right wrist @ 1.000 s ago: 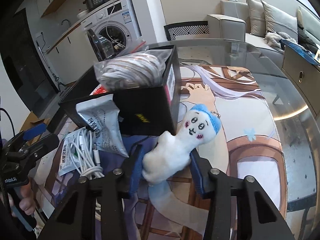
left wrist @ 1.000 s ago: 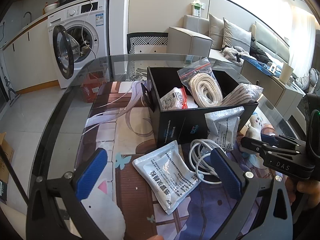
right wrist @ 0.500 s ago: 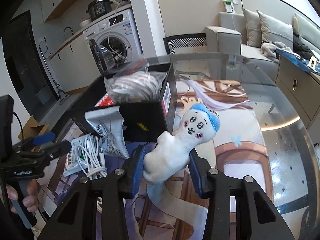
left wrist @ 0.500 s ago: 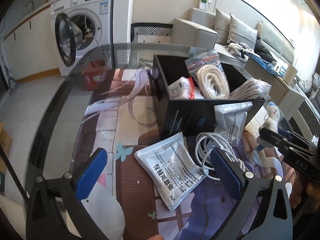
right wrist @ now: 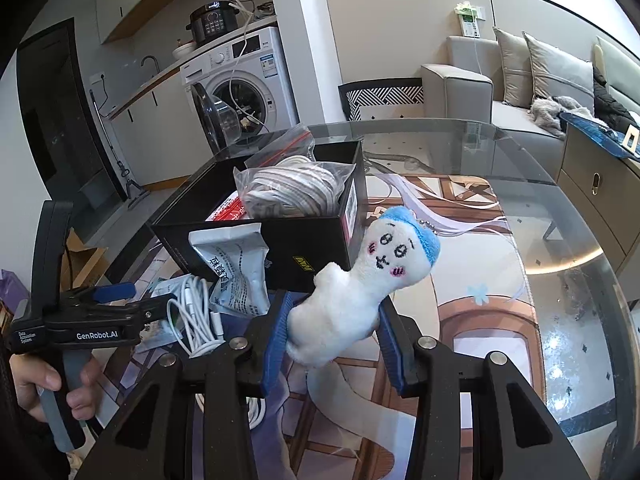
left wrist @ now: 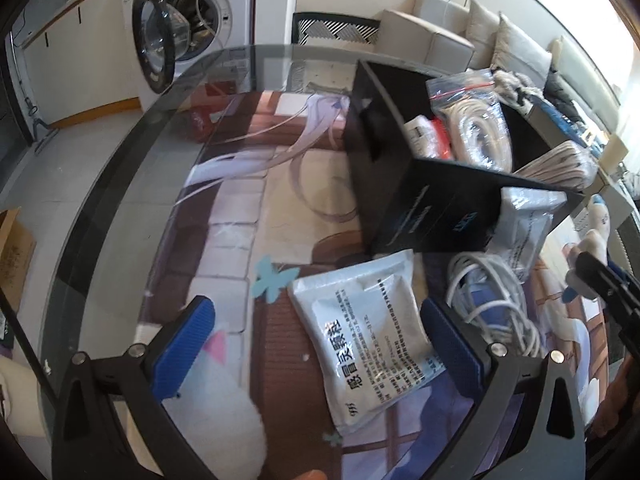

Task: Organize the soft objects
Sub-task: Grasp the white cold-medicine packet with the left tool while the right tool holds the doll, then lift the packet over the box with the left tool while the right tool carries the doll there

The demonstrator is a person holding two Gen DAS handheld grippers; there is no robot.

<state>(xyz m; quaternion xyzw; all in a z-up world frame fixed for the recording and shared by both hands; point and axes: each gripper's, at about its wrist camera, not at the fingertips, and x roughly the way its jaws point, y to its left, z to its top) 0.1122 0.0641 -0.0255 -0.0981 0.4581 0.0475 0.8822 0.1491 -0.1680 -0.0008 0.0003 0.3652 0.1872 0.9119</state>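
My right tool (right wrist: 332, 334) is clenched on the white plush doll (right wrist: 356, 292), its blue pads pressing the body from both sides while the blue-capped head sticks out ahead, lifted clear of the worktop (right wrist: 560, 240) and just beside the near corner of the black box (right wrist: 320, 252). My left tool (left wrist: 316, 344) stands released, jaws wide and nothing between them, hanging over the white sachet (left wrist: 372, 344) that lies flat on the worktop in front of the box. I judge the step in hand to be carrying the doll to the box — which already holds bagged cords and a small packet. The next move calls for raising the doll above the rim and over a free spot, since the bagged bundle (right wrist: 296, 192) fills the near end. Then the left tool must come down around the sachet — the coiled white cable (left wrist: 492, 304) lies just beside it and could snag.
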